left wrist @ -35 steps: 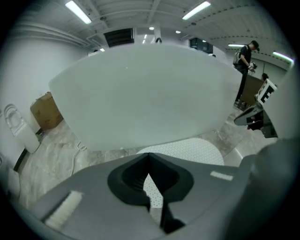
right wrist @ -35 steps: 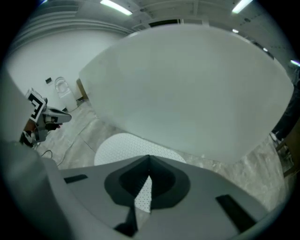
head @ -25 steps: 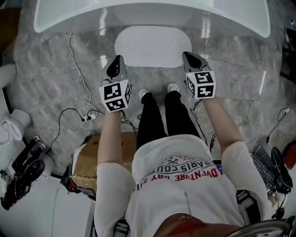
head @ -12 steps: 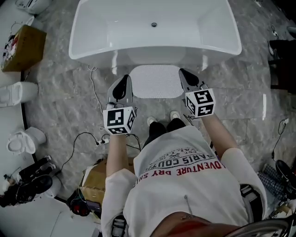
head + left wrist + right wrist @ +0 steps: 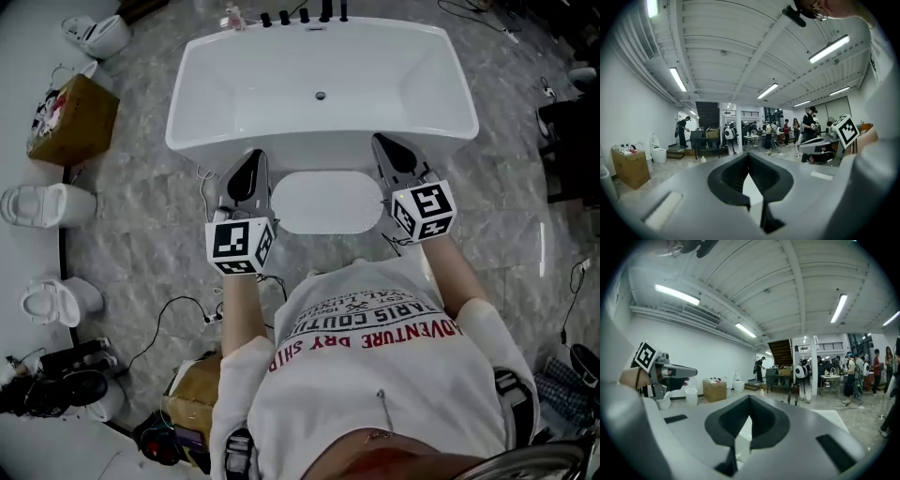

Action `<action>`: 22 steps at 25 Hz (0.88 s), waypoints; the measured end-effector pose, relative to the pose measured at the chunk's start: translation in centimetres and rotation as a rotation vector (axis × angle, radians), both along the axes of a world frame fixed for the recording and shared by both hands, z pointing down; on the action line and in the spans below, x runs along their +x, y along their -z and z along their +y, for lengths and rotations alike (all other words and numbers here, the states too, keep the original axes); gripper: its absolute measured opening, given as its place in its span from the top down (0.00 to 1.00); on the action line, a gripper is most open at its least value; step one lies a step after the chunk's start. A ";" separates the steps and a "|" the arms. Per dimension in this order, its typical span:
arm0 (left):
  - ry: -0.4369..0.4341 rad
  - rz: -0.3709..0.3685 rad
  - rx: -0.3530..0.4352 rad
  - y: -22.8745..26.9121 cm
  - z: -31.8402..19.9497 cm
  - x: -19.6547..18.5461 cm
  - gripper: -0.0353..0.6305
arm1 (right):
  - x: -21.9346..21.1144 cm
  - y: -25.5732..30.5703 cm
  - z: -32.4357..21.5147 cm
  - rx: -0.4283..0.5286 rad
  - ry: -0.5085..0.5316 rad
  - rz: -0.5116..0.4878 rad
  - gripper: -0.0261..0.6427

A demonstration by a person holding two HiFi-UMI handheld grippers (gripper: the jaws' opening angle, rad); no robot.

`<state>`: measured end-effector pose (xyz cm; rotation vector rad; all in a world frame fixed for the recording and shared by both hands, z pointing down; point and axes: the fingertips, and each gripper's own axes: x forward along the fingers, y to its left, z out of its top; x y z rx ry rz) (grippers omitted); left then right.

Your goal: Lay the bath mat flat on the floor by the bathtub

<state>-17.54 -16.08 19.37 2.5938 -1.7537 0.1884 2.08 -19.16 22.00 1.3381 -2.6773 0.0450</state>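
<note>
The white oval bath mat [image 5: 326, 202] lies flat on the grey marble floor, right in front of the white bathtub [image 5: 323, 141]. My left gripper [image 5: 251, 161] is held up over the mat's left end, shut with nothing in it. My right gripper [image 5: 383, 143] hovers over the mat's right end, also shut and empty. Both gripper views look level across the room rather than at the floor. In the left gripper view the jaws [image 5: 749, 158] meet at the tip, and in the right gripper view the jaws [image 5: 749, 401] do the same.
Two toilets [image 5: 47, 203] [image 5: 56, 300] and a cardboard box [image 5: 75, 117] stand at the left. Cables [image 5: 178, 309] trail on the floor by the person's feet. Another box [image 5: 192, 394] lies behind. Several people stand far off in both gripper views.
The head view has pulled back and up, bringing the whole bathtub into sight. Both grippers stay shut and have risen away from the mat, which has not moved.
</note>
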 end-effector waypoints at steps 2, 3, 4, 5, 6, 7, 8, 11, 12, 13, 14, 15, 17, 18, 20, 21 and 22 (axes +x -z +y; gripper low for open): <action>-0.004 -0.013 0.006 0.5 0.5 0.1 0.93 | -0.2 0.8 0.6 0.025 0.011 -0.009 0.95; -0.004 -0.023 0.011 0.8 0.6 0.2 0.93 | -0.2 1.1 0.8 0.035 0.016 -0.009 0.95; -0.005 -0.027 0.017 1.0 0.7 0.4 0.93 | -0.2 1.3 0.8 0.044 0.021 -0.008 0.95; -0.008 -0.024 0.022 1.2 0.7 0.5 0.93 | -0.3 1.6 0.9 0.052 0.026 -0.005 0.95; -0.013 -0.017 0.028 1.5 0.7 0.6 0.93 | -0.3 1.7 0.9 0.061 0.031 -0.002 0.95; -0.018 -0.009 0.033 1.7 0.7 0.6 0.93 | -0.5 1.9 0.9 0.069 0.035 0.000 0.95; -0.023 -0.002 0.039 1.9 0.7 0.5 0.93 | -0.7 2.1 1.0 0.076 0.039 0.003 0.95; -0.027 0.010 0.048 2.2 0.8 -0.2 0.93 | -1.5 2.1 1.2 0.081 0.045 0.009 0.95; -0.024 0.014 0.049 2.2 0.9 -0.4 0.93 | -1.7 2.1 1.3 0.079 0.047 0.010 0.95; -0.022 0.017 0.049 2.1 1.0 -0.6 0.93 | -1.9 2.0 1.4 0.077 0.049 0.010 0.95; -0.020 0.020 0.048 2.1 1.0 -0.7 0.93 | -2.0 2.0 1.5 0.077 0.052 0.009 0.95; -0.021 0.022 0.047 2.1 1.0 -0.8 0.93 | -2.1 2.0 1.6 0.079 0.054 0.008 0.95; -0.022 0.019 0.044 2.0 0.9 -0.7 0.93 | -2.1 2.1 1.6 0.081 0.054 0.009 0.95; -0.022 0.017 0.042 2.0 0.9 -0.8 0.93 | -2.2 2.1 1.6 0.080 0.053 0.009 0.95; -0.021 0.010 0.041 2.0 1.0 -0.9 0.93 | -2.5 2.1 1.7 0.077 0.056 0.008 0.95; -0.023 0.005 0.041 2.0 1.1 -0.9 0.93 | -2.6 2.1 1.8 0.077 0.057 0.008 0.95; -0.026 0.000 0.041 2.0 1.2 -0.9 0.93 | -2.7 2.0 1.8 0.077 0.058 0.007 0.95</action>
